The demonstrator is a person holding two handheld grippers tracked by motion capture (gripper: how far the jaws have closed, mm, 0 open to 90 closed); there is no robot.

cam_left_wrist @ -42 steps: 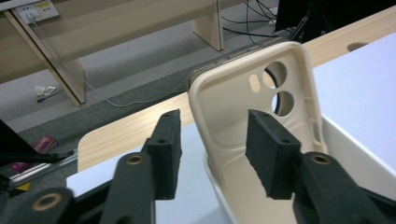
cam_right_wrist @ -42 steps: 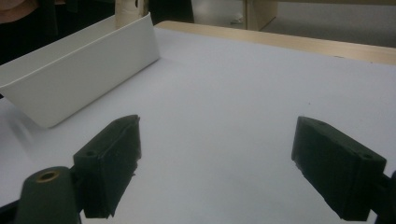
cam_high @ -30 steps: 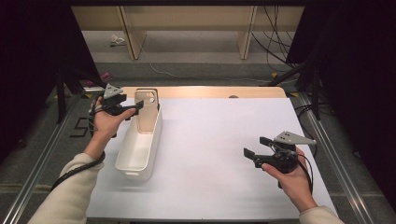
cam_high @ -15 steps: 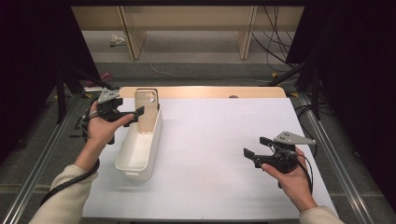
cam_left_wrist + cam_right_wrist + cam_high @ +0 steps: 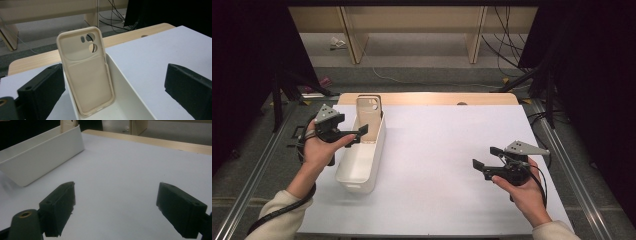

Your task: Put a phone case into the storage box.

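Because the beige phone case [image 5: 86, 72] stands nearly upright at the far end of the long white bin [image 5: 362, 160], leaning against the bin's end wall with its open inside face and camera cut-outs turned toward the person, the step in hand looks like letting go and backing off without tipping it. The left tool [image 5: 353, 135] sits just beside the bin's left rim near the case; its jaws have just been opening and now stand wide, with nothing pressed between them, though the left gripper view places the case in the gap between them. To do this well, the left hand [image 5: 319, 150] should draw straight back along the line of the jaws, keeping both pads clear of the case edges and the bin wall, since a light brush could topple the case. The right tool [image 5: 486, 161] rests well apart over the bare white tabletop [image 5: 437, 150], jaws wide and holding nothing. Hard to judge: the lower edge of the case is cut off at the bottom of the left gripper view, so where it meets the bin floor cannot be told.
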